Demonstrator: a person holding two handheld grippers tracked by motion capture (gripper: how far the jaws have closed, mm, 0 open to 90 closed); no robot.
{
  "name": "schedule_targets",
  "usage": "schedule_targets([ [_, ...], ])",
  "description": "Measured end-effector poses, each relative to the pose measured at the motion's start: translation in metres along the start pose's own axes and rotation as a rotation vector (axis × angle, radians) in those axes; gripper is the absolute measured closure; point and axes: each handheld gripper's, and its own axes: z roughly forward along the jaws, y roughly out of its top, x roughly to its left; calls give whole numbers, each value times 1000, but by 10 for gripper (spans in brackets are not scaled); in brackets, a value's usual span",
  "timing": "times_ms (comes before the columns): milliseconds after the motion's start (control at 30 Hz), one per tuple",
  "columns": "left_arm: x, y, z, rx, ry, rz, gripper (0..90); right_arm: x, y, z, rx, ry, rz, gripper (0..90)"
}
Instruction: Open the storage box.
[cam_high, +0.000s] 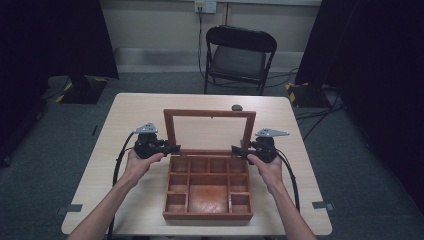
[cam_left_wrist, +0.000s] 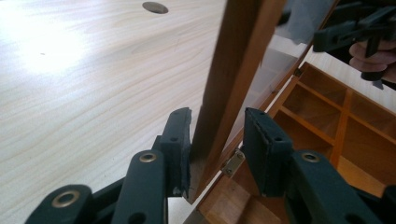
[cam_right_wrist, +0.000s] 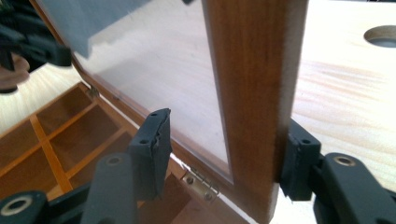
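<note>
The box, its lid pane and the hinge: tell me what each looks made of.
Box: apparently wood, reddish-brown with a smooth, faintly glossy finish; grain shows on the lid frame.
Lid pane: clear glass or plastic, I cannot tell which; the table shows through it, with reflections.
Hinge: looks like brass-coloured metal, shiny, with small screws.
</note>
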Motion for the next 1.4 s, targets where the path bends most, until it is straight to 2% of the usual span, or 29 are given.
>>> schedule_targets([
  [100,2,0,1,-5,5,-12,630,-1,2,-3,-26,-8,9,466],
  [200,4,-1,2,-9,1,-28,634,-3,1,-4,-32,-21,12,506],
  [267,5,-1,2,-8,4,-31,637,-4,1,-3,-35,-22,22,511],
  [400,6,0,5,-17,4,-65,632,-6,2,-1,-34,-31,25,515],
  [633,10,3,8,-4,21,-69,632,-11,2,5,-30,-36,42,526],
  [833,12,9,13,0,32,-73,612,-14,1,9,-26,-44,53,497],
  [1133,16,7,18,5,33,-88,570,-18,0,16,-21,-41,72,451],
  [1400,18,6,22,16,36,-97,536,-19,3,22,-3,-45,56,407],
])
